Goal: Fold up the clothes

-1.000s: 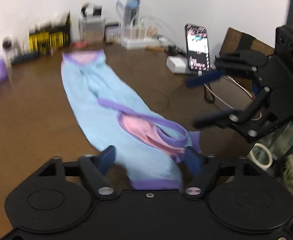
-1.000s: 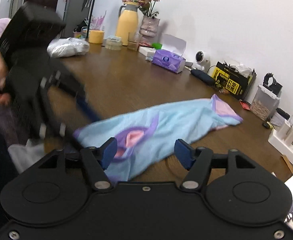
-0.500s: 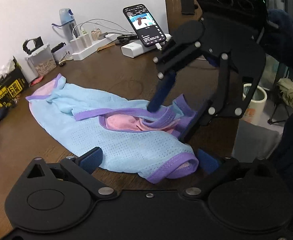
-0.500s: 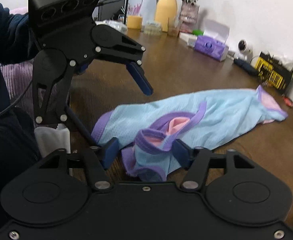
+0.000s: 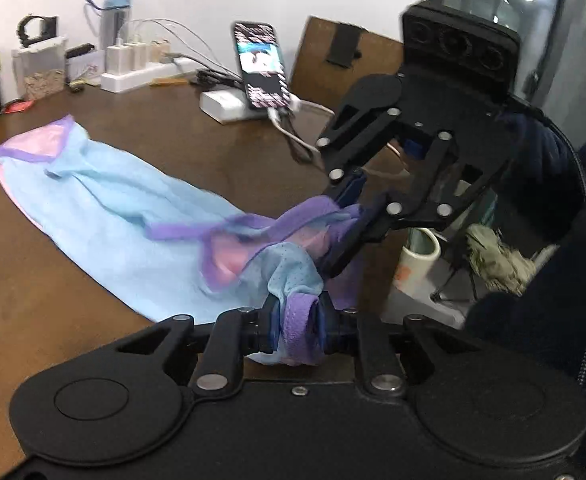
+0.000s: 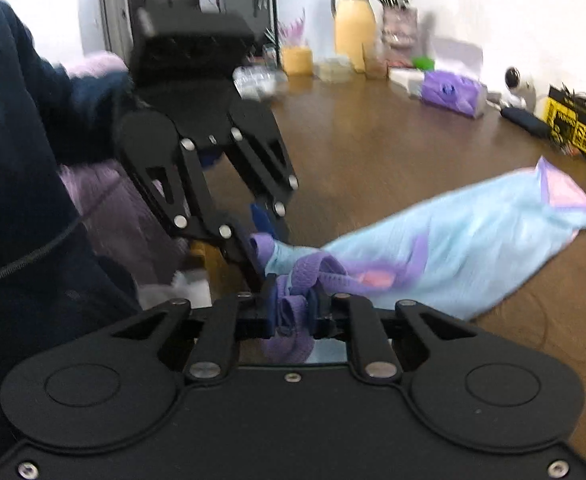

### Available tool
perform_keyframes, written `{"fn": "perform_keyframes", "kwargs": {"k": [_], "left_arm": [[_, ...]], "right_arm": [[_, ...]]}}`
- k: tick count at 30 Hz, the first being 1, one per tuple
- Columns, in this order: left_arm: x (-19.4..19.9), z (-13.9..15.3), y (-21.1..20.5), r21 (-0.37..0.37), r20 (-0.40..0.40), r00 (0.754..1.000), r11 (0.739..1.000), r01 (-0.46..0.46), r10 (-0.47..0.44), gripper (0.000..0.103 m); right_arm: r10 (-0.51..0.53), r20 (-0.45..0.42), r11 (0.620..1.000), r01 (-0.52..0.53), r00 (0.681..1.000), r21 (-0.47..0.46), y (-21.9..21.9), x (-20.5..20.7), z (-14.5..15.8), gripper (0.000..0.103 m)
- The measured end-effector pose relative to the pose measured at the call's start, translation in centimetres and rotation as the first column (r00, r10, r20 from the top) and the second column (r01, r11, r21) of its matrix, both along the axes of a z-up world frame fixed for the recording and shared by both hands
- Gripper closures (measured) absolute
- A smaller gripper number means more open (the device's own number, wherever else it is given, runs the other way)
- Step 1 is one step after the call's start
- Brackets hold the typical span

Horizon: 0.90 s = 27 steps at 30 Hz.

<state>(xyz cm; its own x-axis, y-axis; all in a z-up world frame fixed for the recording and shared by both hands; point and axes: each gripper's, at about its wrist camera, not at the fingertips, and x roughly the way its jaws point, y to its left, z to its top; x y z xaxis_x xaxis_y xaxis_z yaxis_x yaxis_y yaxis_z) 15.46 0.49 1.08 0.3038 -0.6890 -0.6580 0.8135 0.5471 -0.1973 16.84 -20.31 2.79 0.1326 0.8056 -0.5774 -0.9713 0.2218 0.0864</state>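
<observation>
Garment (image 5: 105, 216), a light-blue top with purple trim, lies stretched across the desk (image 5: 53, 300), its far end flat and its near end bunched by the near desk edge. Both grippers have just been closing on that near end. The left gripper (image 5: 296, 322) is clenched on a fold of purple hem, and the right gripper (image 6: 293, 316) is clamped on bunched purple trim just beside it. In the left view the right one's fingers also pinch the trim. Holding two neighbouring points on the same end is likely meant to let the cloth be lifted and carried over toward the far end for a fold.

Bare wood lies on both sides of the garment, so there is room to swing it. The phone (image 5: 261, 65) and chargers stand near the far edge, the tissue box (image 6: 451, 94) well apart.
</observation>
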Motion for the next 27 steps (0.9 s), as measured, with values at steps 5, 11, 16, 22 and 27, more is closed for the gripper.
{"fn": "perform_keyframes", "kwargs": {"k": [5,11,16,22,27], "left_arm": [[6.0,1.4,1.0,0.003,0.054,0.996,0.997,-0.071,0.071,0.085],[12.7,0.4,1.1,0.005,0.001,0.993,0.993,-0.120,0.120,0.084],[15.1,-1.3,1.2,-0.003,-0.009,0.982,0.982,-0.187,0.187,0.074],[15.7,-2.3,1.3,0.031,-0.003,0.976,0.975,-0.218,0.219,0.055],[15.3,-2.3,1.3,0.053,0.027,0.970,0.969,-0.242,0.241,0.042]], "right_arm": [[-0.046,0.051,0.998,0.048,0.998,-0.039,1.0,5.6,0.9,0.086],[-0.143,0.018,0.983,0.144,0.990,-0.110,2.3,13.2,-0.7,0.078],[-0.240,0.138,0.958,0.258,0.961,-0.127,3.1,14.5,-2.9,0.045],[-0.261,0.360,0.950,0.304,0.896,-0.067,3.2,12.1,-1.8,0.022],[-0.236,0.499,0.956,0.291,0.834,-0.035,2.7,9.6,1.1,0.014]]}}
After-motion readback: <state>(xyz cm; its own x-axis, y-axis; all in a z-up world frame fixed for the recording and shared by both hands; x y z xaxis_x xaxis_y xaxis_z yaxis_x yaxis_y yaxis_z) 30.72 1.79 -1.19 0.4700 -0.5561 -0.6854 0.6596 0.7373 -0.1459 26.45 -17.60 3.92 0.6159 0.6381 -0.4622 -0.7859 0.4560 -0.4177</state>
